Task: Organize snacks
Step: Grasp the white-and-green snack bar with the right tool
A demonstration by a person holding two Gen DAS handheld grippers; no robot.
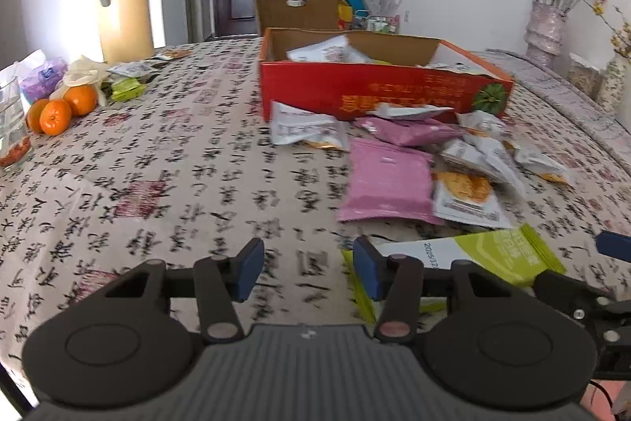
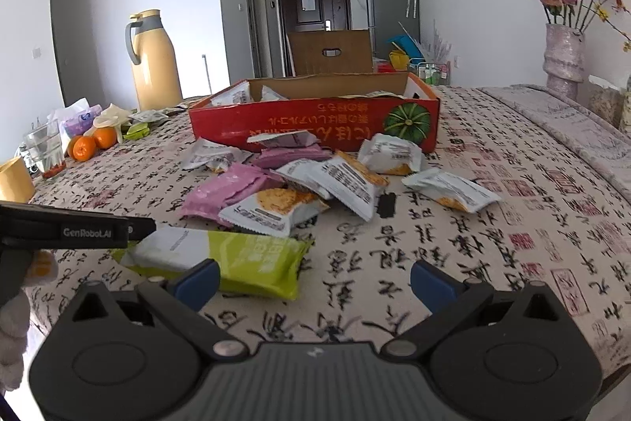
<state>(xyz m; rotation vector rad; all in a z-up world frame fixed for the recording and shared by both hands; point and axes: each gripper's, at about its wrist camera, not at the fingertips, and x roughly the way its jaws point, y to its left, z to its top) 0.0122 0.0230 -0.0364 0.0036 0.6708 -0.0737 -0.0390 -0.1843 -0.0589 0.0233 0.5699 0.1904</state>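
Left gripper (image 1: 307, 269) hangs low over the calligraphy-printed tablecloth (image 1: 157, 184), its blue-padded jaws at a middling gap with only cloth between them; nothing is pinched, and the near corner of the lime-green and white snack packet (image 1: 489, 253) lies just outside its right-hand pad. Right gripper (image 2: 315, 285) sits beside it, jaws spread wide and empty, and from its own camera that same green packet (image 2: 252, 263) lies flat on the cloth, partly behind its left pad, while the other tool's dark body pokes in from the left edge. Beyond the green packet comes the loose heap: a flat pink foil packet (image 1: 388, 184), a second pink one behind it, and several white packets with orange cracker pictures (image 2: 276, 210), overlapping one another and spilling up to the front wall of the red cardboard box with a green pumpkin printed on it (image 1: 378, 93). That box stands open near the table's middle with a few white packets already inside. Far left, well apart from the pile, three oranges (image 1: 59, 111) cluster near a clear glass, and a tall tan thermos jug with a grey handle (image 1: 124, 2) stands behind them. Off to the right, a pinkish vase of dried roses (image 2: 564, 54) stands at the table's edge.
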